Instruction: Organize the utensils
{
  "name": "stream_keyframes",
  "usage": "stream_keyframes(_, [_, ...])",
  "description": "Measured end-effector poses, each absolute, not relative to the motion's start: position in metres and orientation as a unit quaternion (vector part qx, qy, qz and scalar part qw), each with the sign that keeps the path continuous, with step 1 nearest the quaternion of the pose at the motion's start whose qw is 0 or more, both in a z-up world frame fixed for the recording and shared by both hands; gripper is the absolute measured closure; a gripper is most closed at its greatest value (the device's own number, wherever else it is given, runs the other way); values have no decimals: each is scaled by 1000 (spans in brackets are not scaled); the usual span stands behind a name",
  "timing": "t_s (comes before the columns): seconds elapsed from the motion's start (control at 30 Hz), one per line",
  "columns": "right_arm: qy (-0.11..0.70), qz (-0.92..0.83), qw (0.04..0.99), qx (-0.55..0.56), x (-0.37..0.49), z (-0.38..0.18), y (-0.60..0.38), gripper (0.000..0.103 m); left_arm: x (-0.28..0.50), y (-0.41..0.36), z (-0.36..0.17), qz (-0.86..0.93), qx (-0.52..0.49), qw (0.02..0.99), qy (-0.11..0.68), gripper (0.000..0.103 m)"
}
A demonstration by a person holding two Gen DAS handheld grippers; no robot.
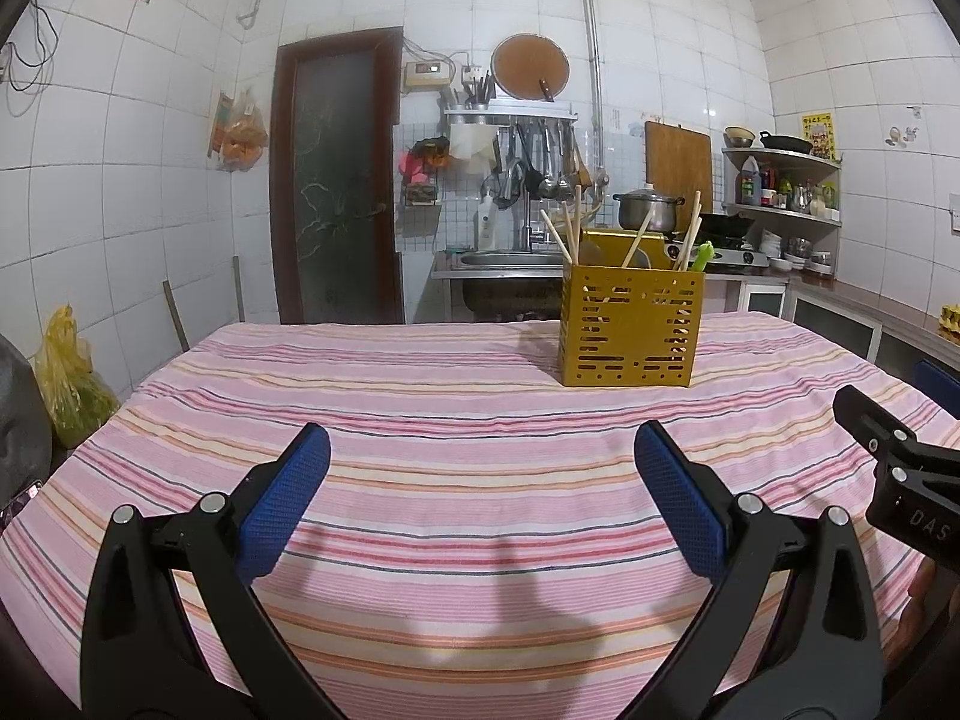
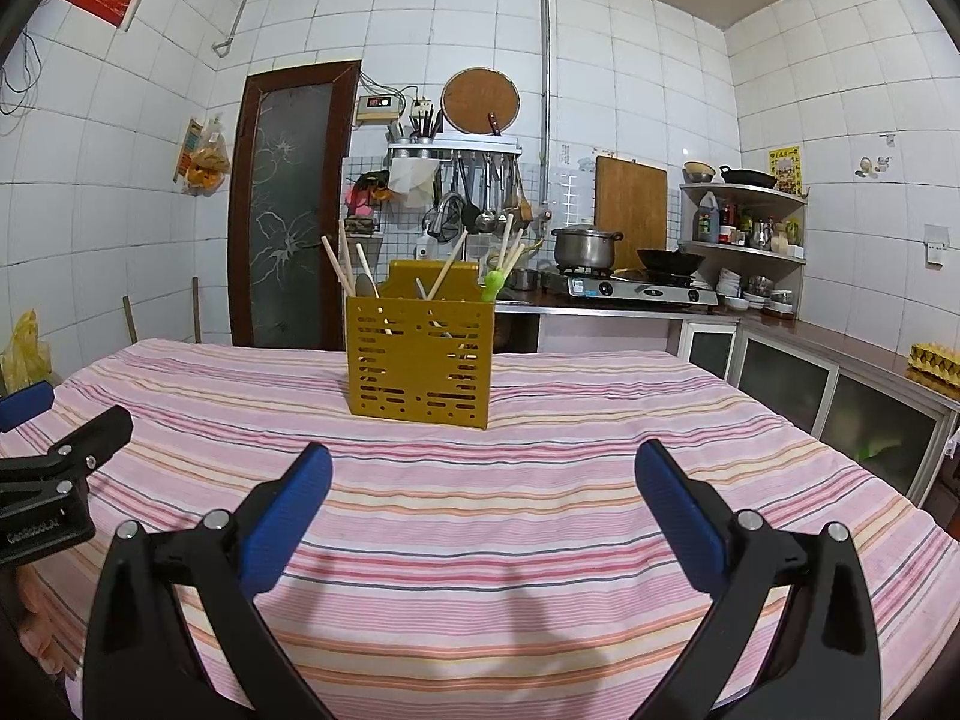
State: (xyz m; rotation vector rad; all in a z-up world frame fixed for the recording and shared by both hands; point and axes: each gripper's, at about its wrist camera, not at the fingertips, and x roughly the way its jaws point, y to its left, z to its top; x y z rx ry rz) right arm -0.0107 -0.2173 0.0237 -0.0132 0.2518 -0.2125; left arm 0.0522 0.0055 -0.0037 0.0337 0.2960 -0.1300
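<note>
A yellow perforated utensil holder (image 1: 630, 333) (image 2: 420, 363) stands upright on the striped tablecloth, toward the far side. Several wooden chopsticks (image 1: 570, 234) (image 2: 336, 264), a spoon (image 2: 365, 285) and a green-handled utensil (image 1: 703, 255) (image 2: 493, 285) stick out of its top. My left gripper (image 1: 483, 450) is open above the near part of the cloth with nothing between its blue pads. My right gripper (image 2: 483, 468) is open as well and holds nothing, well short of the holder. Each gripper's side shows at the edge of the other's view.
The table (image 1: 420, 420) wears a pink striped cloth. Behind it lie a sink (image 1: 510, 258), a gas stove with a pot (image 2: 585, 246) and a wok (image 2: 669, 261), corner shelves (image 2: 744, 222), and a dark door (image 1: 336, 180). A yellow bag (image 1: 66, 378) sits left of the table.
</note>
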Motion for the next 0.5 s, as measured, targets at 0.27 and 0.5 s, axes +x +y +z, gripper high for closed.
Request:
stream_keyframes(0.27, [125, -106, 986, -6, -11, 23, -218, 4, 50, 5, -3, -64, 20, 988, 142, 5])
stream_keyframes(0.5, [125, -106, 986, -6, -12, 23, -218, 4, 50, 4, -2, -64, 21, 988, 142, 5])
